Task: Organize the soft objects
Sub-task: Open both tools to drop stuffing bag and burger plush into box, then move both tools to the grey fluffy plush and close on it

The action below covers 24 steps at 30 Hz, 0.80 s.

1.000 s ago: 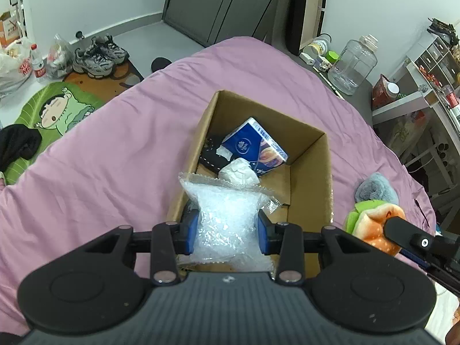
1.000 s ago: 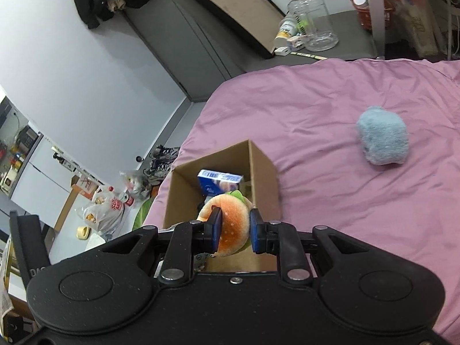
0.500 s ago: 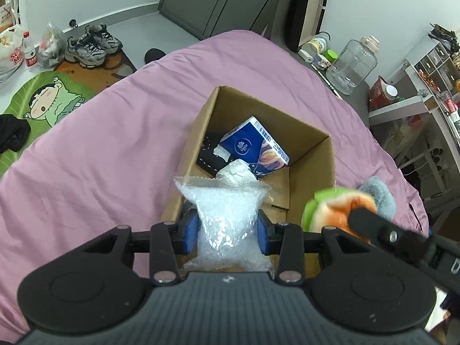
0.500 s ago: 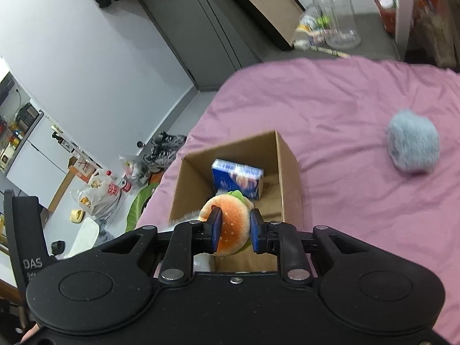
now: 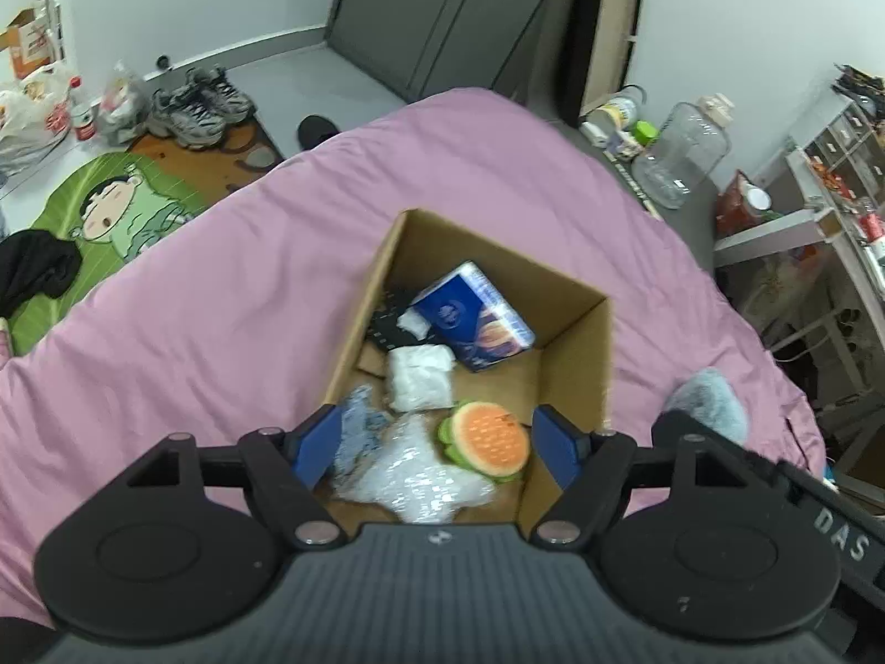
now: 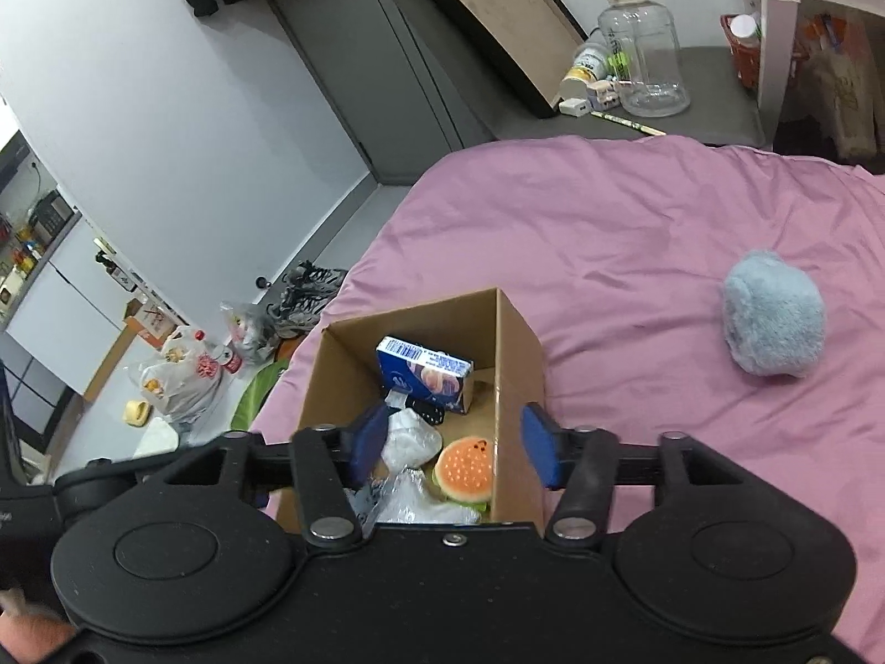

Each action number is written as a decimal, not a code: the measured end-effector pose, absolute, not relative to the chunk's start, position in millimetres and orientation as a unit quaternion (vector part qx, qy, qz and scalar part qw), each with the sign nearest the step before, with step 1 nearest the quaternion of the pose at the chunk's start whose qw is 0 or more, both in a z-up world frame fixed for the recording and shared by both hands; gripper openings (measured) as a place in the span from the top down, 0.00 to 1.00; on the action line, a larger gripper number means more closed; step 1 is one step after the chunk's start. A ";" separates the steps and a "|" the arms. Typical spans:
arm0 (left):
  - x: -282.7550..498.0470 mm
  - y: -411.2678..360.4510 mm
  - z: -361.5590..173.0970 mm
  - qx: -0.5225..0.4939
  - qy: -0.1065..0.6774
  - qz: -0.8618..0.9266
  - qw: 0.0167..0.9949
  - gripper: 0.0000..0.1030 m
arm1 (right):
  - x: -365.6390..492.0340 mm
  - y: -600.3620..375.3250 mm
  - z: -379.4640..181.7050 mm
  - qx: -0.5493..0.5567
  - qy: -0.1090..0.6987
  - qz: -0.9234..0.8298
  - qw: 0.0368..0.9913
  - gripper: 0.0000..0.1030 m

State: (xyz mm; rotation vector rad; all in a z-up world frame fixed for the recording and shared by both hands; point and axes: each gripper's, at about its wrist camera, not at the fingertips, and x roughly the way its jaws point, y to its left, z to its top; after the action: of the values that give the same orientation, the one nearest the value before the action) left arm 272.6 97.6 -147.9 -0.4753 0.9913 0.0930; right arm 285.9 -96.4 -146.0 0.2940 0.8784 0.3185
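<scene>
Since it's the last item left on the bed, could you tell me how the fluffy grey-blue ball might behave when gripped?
The fluffy grey-blue ball looks plush, so it will probably squash between the pads. Its rounded shape might roll on the pink bedspread if nudged. It seems light for its size.

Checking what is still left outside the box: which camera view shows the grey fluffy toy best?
The right wrist view: the grey fluffy toy lies whole and unobstructed on the pink bedcover, apart from the cardboard box. In the left wrist view only its top shows, behind the other gripper's body.
</scene>
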 end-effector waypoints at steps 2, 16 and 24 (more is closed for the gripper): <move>273.4 92.6 -141.7 -0.221 0.468 0.046 0.854 0.27 | 284.2 -104.5 -138.7 0.132 0.421 0.146 0.885 0.37; 272.4 38.1 -103.3 -0.142 0.461 0.004 0.876 0.12 | 294.7 -175.7 -112.4 0.128 0.398 0.097 0.903 0.21; 287.0 6.1 -112.6 -0.126 0.469 -0.002 0.874 0.12 | 287.3 -226.7 -132.3 0.189 0.376 0.073 0.904 0.15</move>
State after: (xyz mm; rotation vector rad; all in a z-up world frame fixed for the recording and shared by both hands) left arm 287.0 6.1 -112.6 -0.2639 0.9786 -0.0051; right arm 287.3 -226.7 -132.3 0.3909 0.7775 0.1512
